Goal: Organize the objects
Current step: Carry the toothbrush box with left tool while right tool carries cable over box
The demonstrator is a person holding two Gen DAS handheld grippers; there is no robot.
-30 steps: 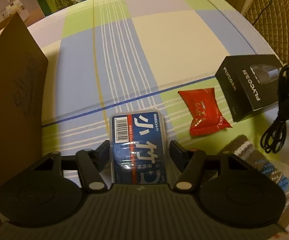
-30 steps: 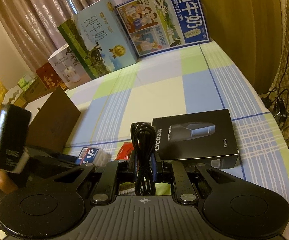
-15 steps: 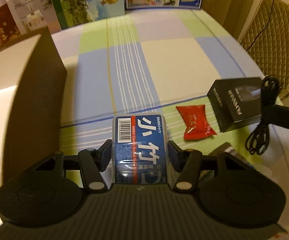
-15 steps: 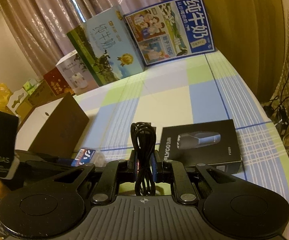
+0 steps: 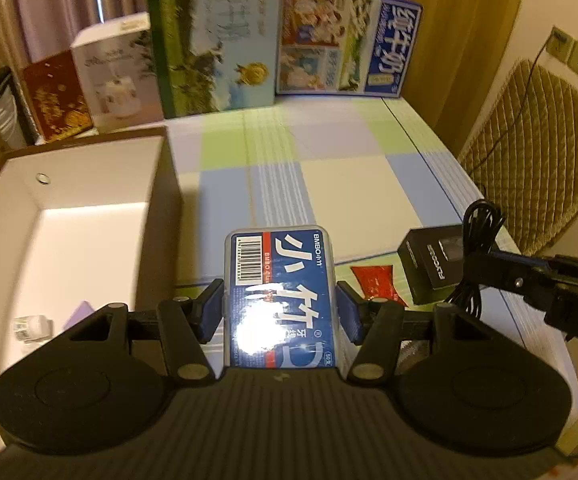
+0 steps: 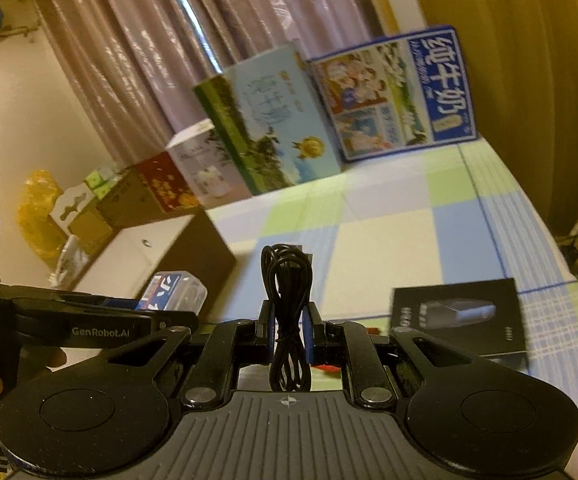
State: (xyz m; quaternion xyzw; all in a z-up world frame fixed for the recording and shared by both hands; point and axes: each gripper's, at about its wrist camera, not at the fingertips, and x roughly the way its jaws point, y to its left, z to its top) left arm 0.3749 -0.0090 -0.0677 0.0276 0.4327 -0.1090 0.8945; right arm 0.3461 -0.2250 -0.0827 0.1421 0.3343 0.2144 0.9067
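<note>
My left gripper is shut on a blue dental floss box and holds it in the air beside the open brown cardboard box. My right gripper is shut on a coiled black cable, raised above the table; it shows at the right of the left wrist view. A black shaver box and a red packet lie on the checked tablecloth. The floss box also shows in the right wrist view.
Several milk cartons and gift boxes stand along the far edge of the table. A small white item and a purple piece lie inside the cardboard box. A quilted chair stands at the right.
Both grippers have risen with their loads and tilted up. The left gripper has moved left toward the cardboard box, whose white inside now shows.
</note>
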